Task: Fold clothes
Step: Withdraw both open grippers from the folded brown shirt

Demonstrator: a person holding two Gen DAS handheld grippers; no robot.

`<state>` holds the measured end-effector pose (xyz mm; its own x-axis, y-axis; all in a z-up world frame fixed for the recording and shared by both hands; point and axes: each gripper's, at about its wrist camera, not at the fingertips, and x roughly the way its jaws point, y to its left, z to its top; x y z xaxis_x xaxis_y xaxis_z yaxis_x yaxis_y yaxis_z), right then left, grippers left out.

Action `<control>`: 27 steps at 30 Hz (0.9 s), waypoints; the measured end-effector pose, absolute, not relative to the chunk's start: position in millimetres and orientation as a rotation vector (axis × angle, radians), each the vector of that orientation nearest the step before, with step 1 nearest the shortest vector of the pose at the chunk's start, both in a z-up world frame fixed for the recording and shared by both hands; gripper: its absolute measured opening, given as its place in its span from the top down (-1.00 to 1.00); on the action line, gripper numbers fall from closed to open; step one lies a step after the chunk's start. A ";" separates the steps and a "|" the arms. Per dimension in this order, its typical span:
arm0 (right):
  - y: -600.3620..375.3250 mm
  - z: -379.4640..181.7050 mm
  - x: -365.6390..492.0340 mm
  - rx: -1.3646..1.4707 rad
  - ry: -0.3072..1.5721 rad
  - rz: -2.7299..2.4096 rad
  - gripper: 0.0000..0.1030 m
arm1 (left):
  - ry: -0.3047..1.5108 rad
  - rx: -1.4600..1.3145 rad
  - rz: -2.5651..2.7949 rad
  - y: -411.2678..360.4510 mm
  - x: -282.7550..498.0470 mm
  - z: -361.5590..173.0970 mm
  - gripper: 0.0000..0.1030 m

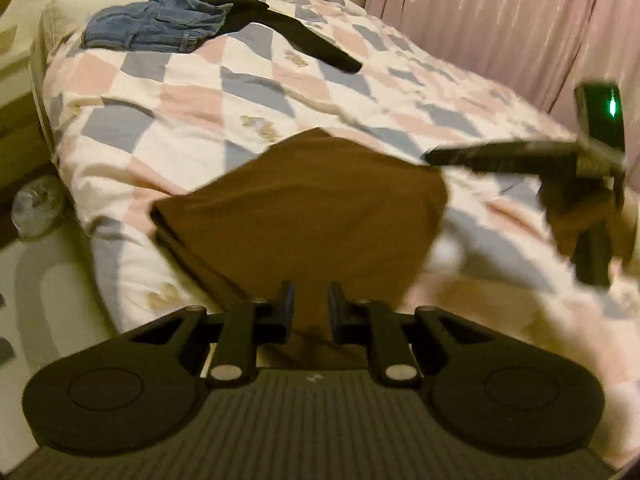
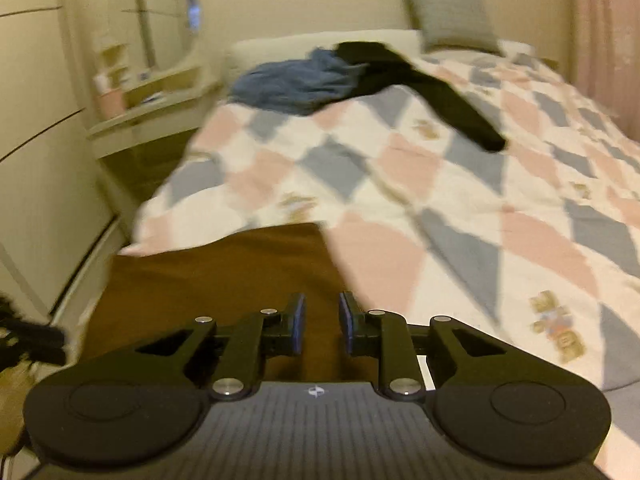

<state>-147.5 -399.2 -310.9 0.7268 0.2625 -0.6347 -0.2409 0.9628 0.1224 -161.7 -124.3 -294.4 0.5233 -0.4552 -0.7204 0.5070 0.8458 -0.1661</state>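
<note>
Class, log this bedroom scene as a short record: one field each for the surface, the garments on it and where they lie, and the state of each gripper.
surface: bed with a checked quilt
near garment: brown cloth, folded flat at the near edge
far garments: jeans crumpled, black garment partly over them
left gripper: jaws open, empty, above the brown cloth
right gripper: jaws open, empty

Matt brown cloth garment (smooth); soft checked quilt; blue denim jeans.
</note>
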 end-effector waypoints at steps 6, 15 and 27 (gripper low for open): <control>-391.3 -338.9 -151.6 0.076 0.836 0.277 0.49 | 1.016 0.007 -0.388 -148.2 -160.1 -329.6 0.63; -418.5 -292.8 -212.6 0.323 0.843 0.207 0.32 | 1.152 0.032 -0.173 -168.0 -182.9 -287.0 0.63; -425.0 -280.7 -270.1 0.323 0.866 0.205 0.23 | 1.209 0.031 -0.161 -172.4 -221.0 -280.7 0.57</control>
